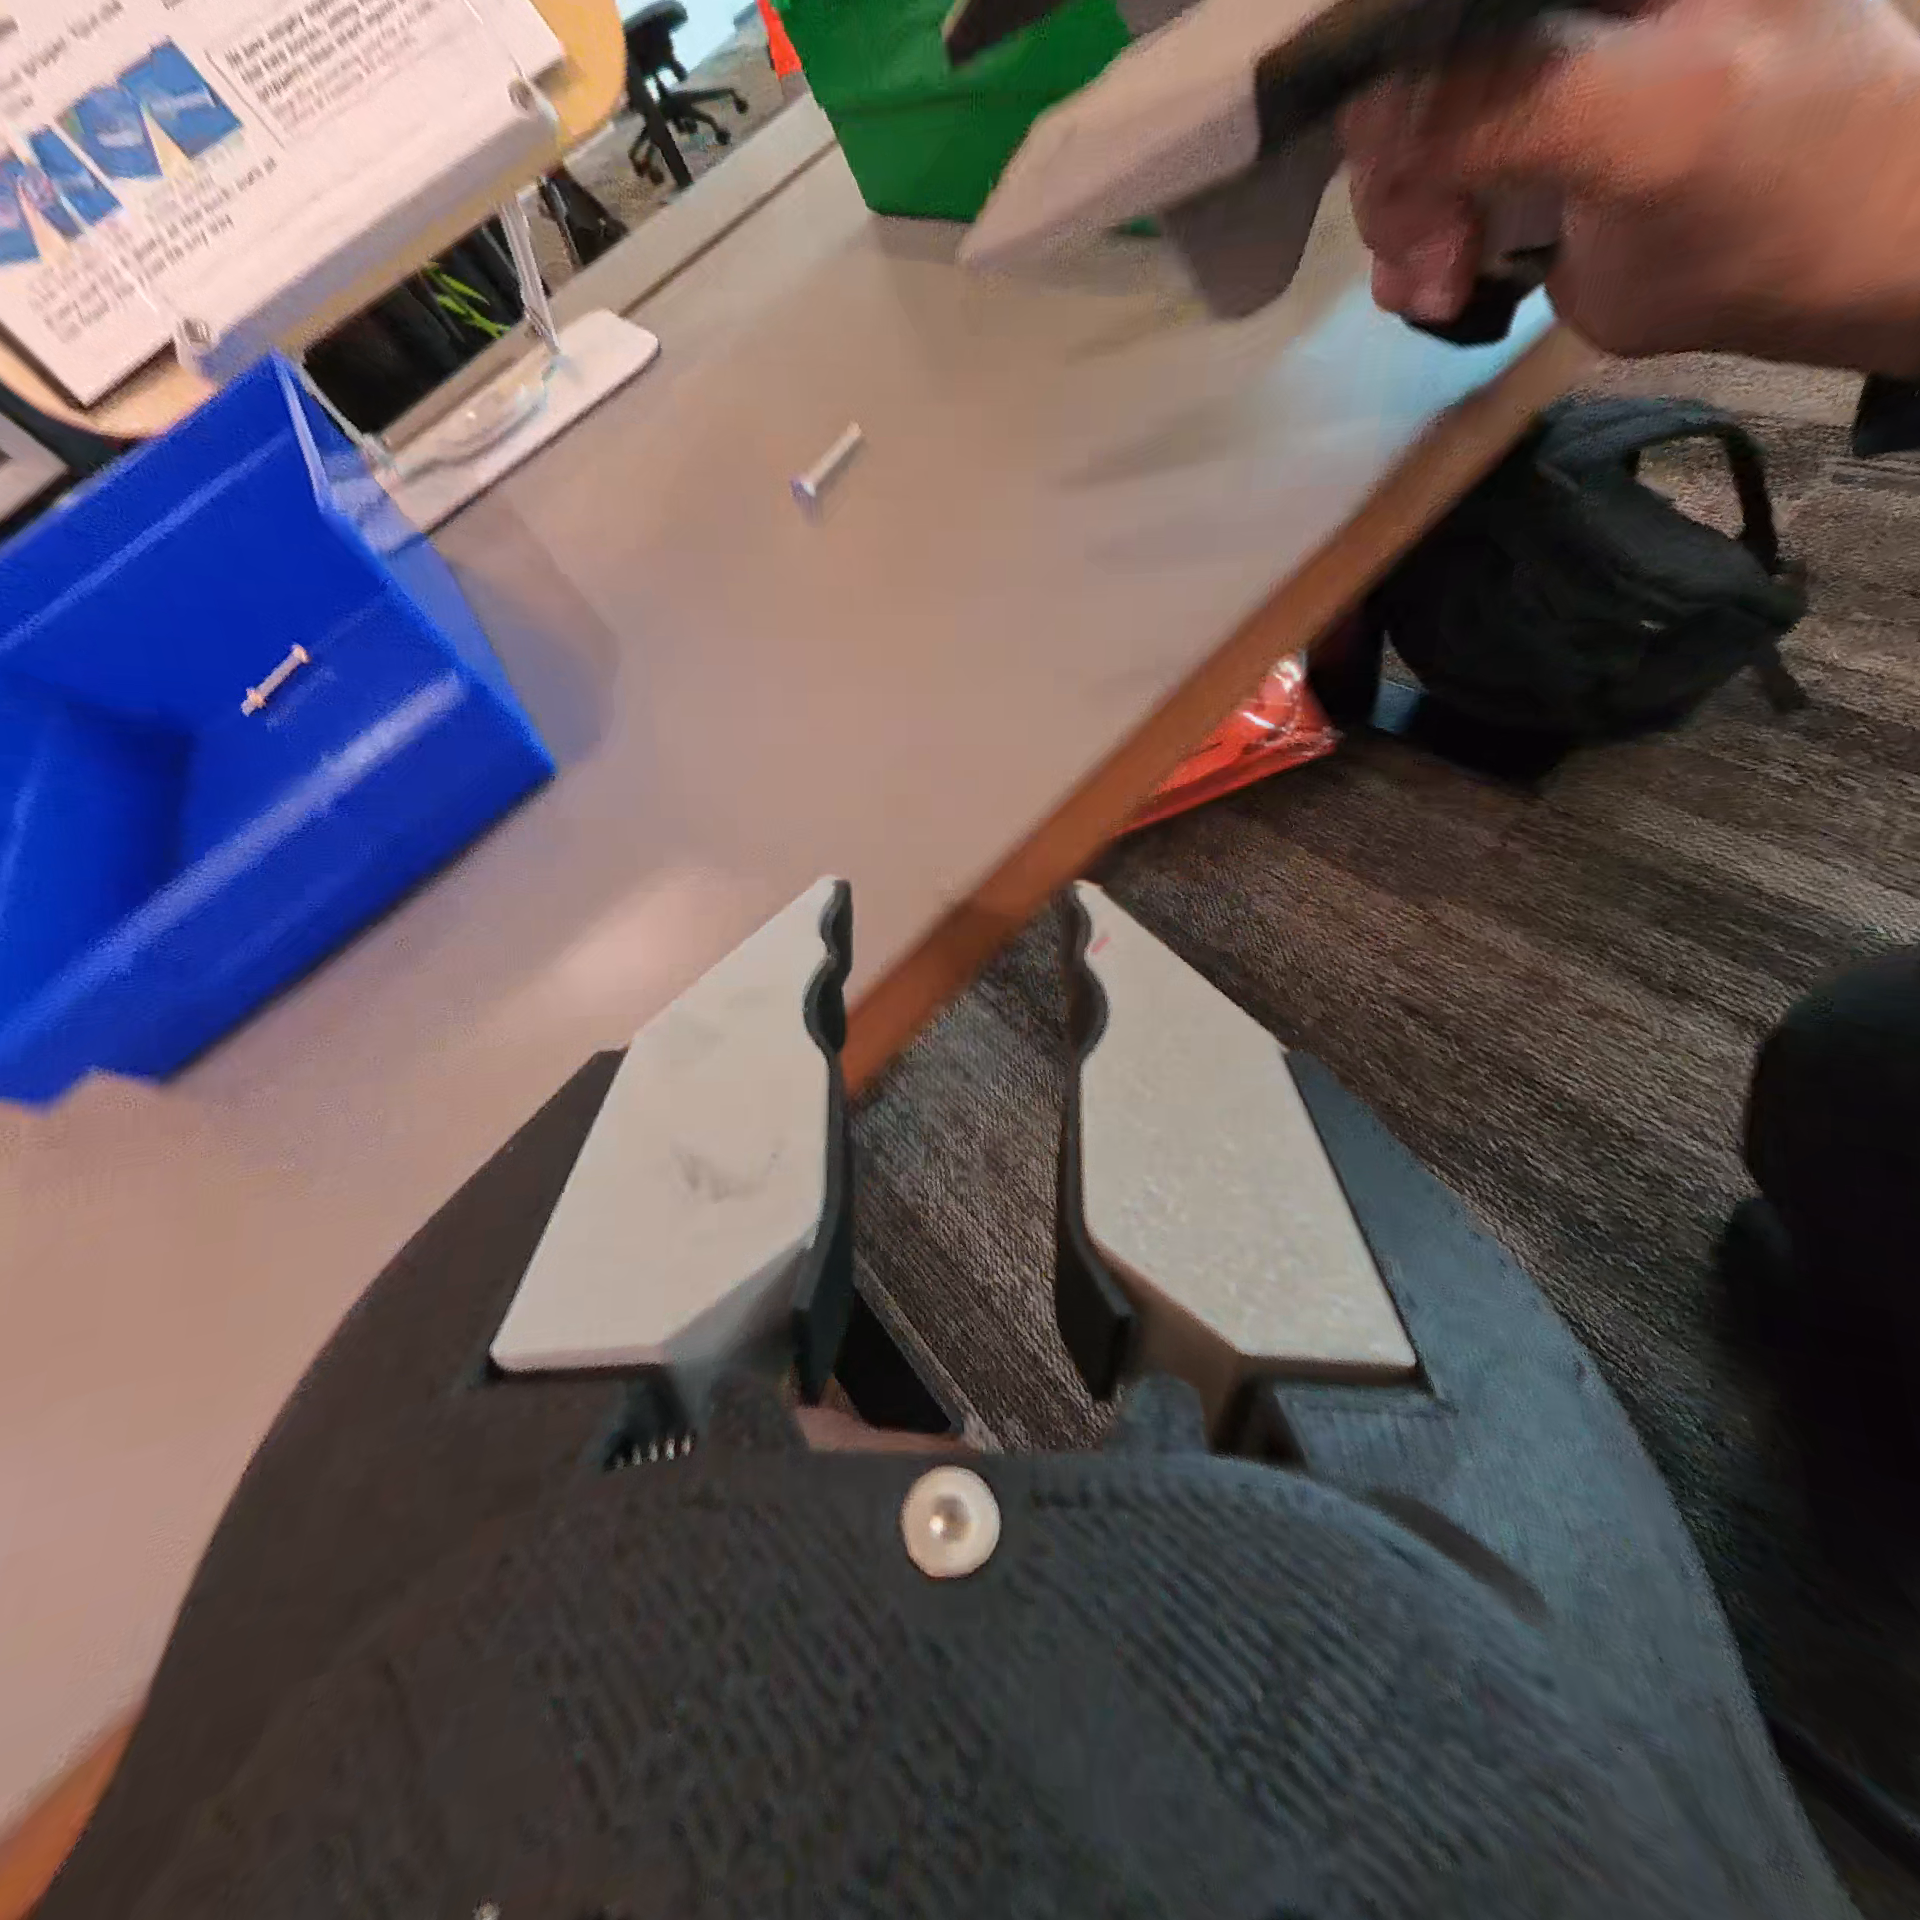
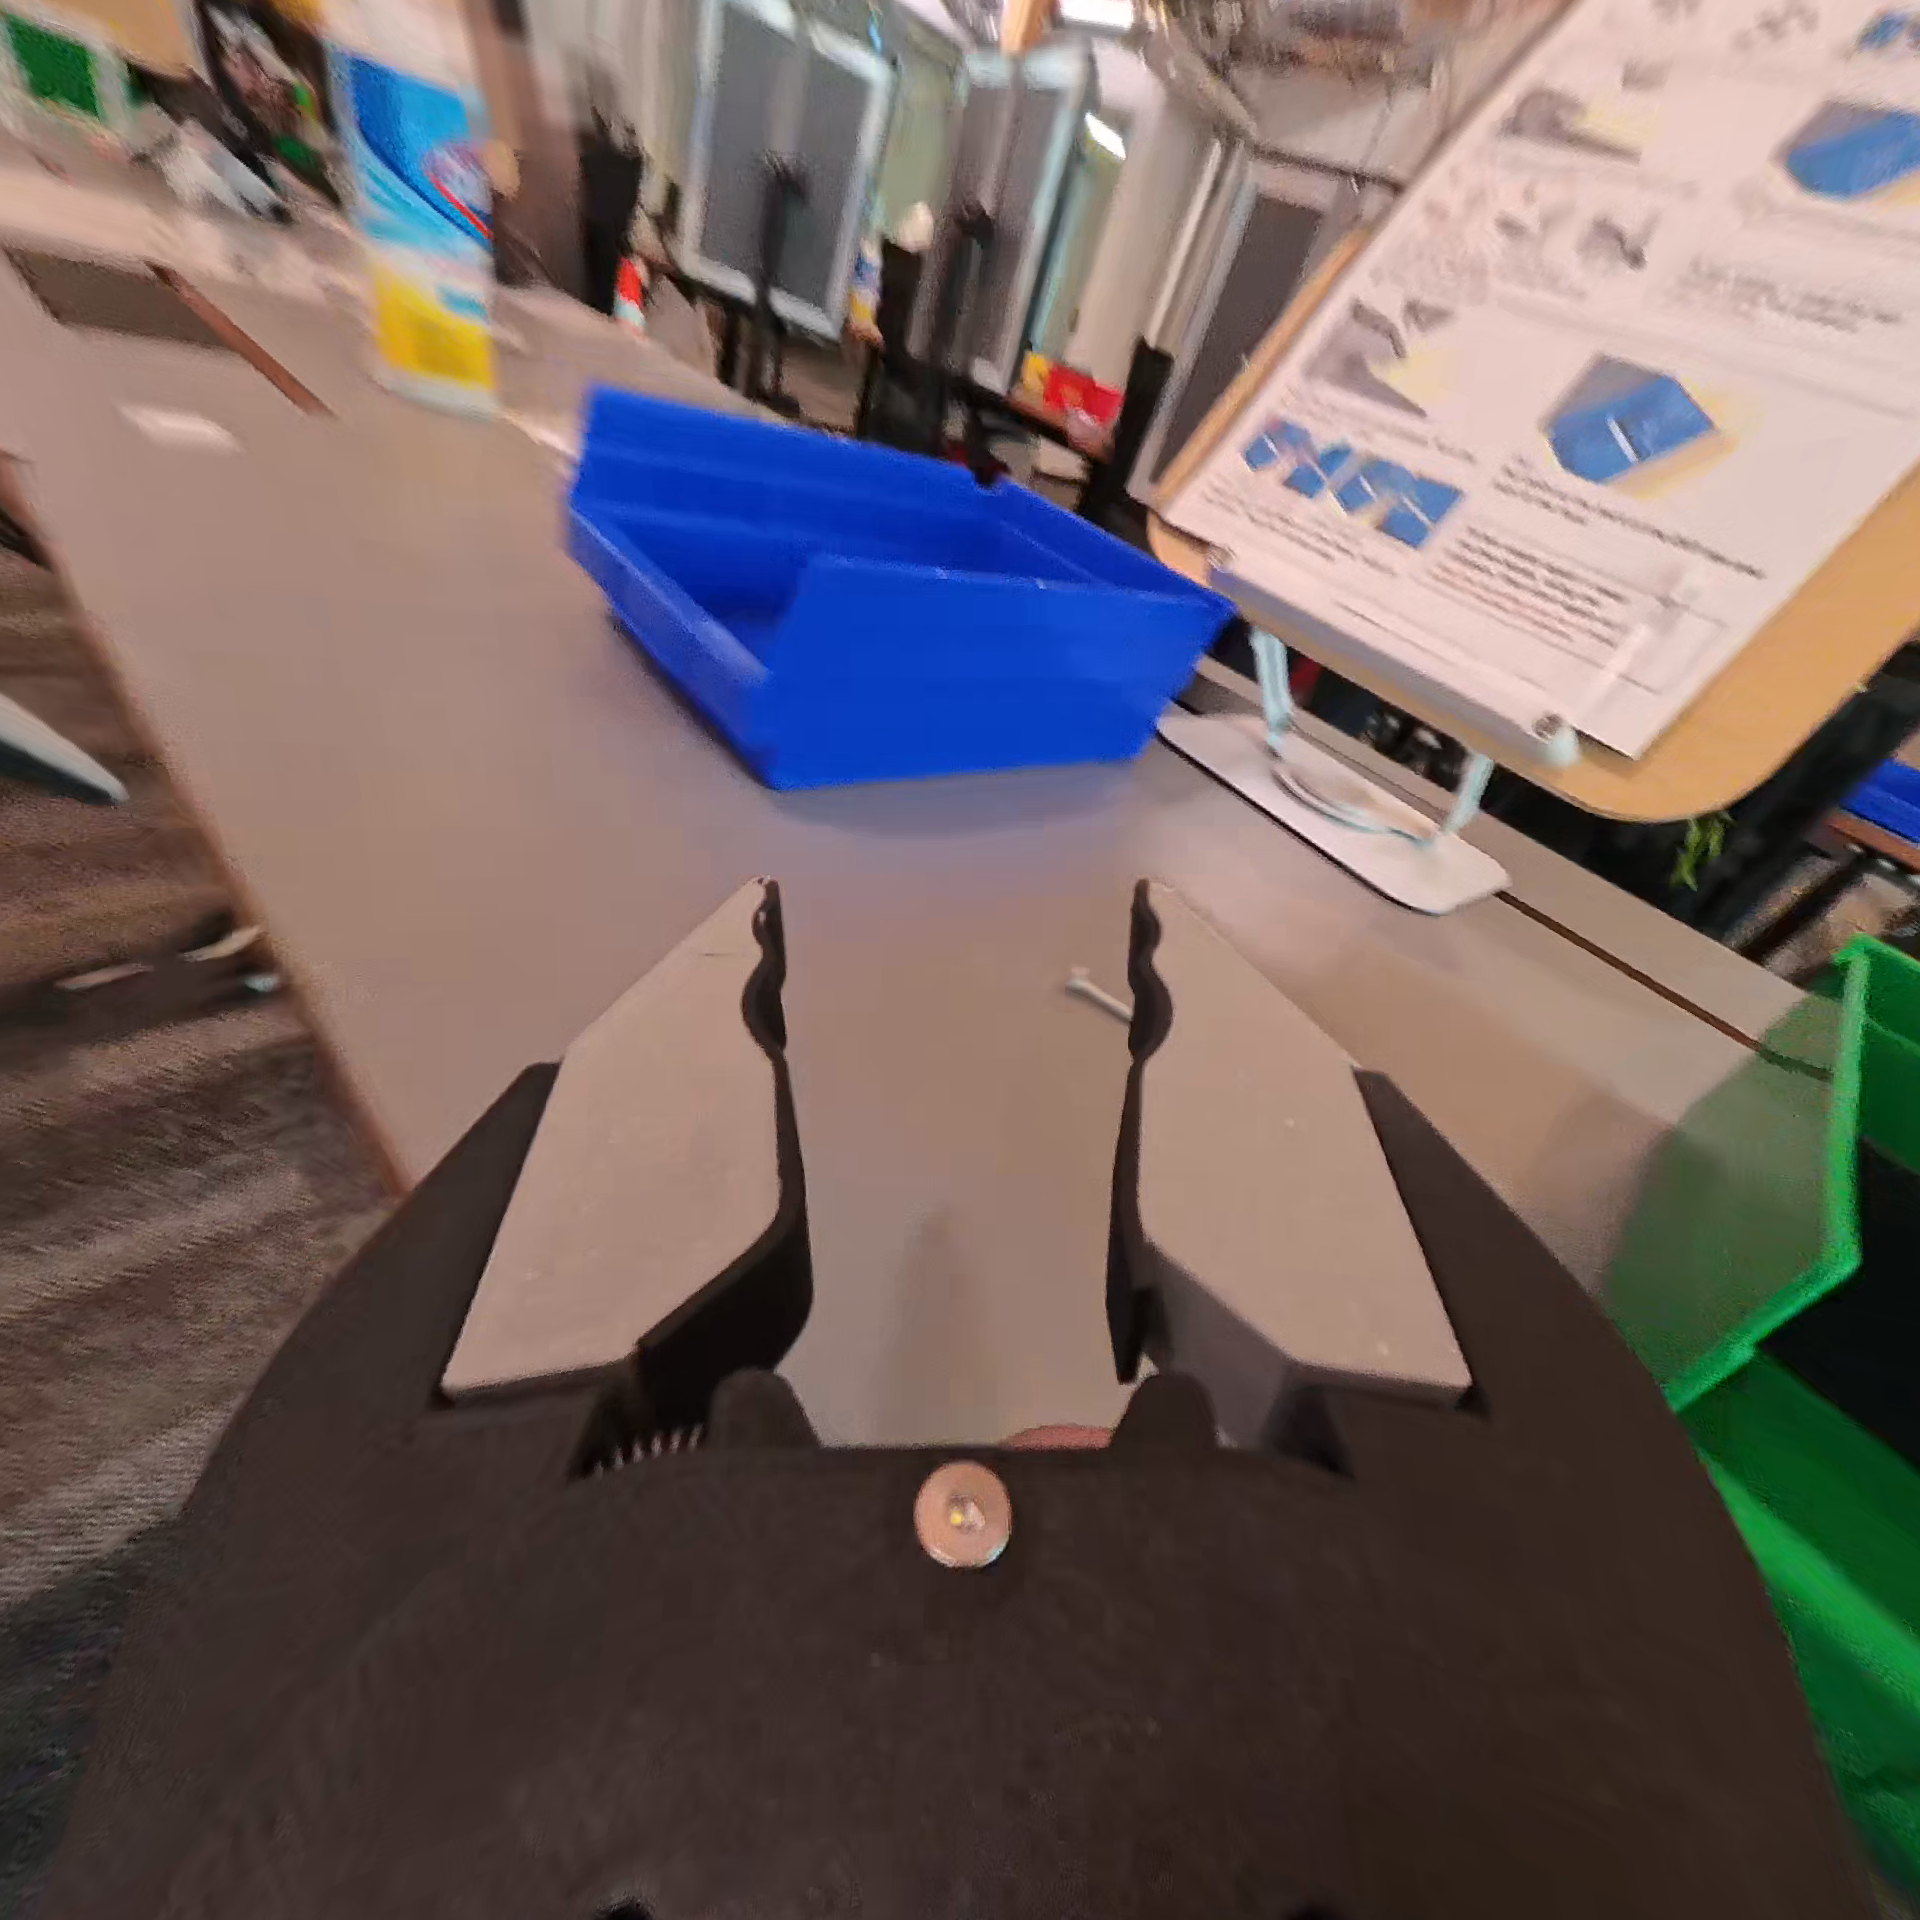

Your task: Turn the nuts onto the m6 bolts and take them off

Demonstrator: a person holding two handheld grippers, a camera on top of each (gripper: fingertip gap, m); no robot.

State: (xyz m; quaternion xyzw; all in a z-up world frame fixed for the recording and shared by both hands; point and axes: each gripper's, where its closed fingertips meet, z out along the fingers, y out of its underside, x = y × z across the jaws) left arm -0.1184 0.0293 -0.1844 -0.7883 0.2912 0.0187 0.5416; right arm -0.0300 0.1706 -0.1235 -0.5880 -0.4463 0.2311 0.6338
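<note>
A loose silver bolt [image 1: 828,470] lies on the grey table [image 1: 727,675]; it also shows in the right wrist view [image 2: 1096,997], just inside my right gripper's right finger. A second bolt with a nut on it [image 1: 275,681] lies in the blue bin [image 1: 239,727]. My left gripper [image 1: 956,904] is open and empty, over the table's front edge. My right gripper [image 2: 956,899] is open and empty above the table. It also shows blurred in the left wrist view [image 1: 1143,177], held by a hand [image 1: 1662,177] at the top right.
The blue bin [image 2: 883,623] stands on the table. A green bin [image 2: 1860,1299] stands at the right, also in the left wrist view [image 1: 935,104]. An instruction board on a stand [image 2: 1558,416] is behind. A black backpack [image 1: 1579,592] lies on the carpet.
</note>
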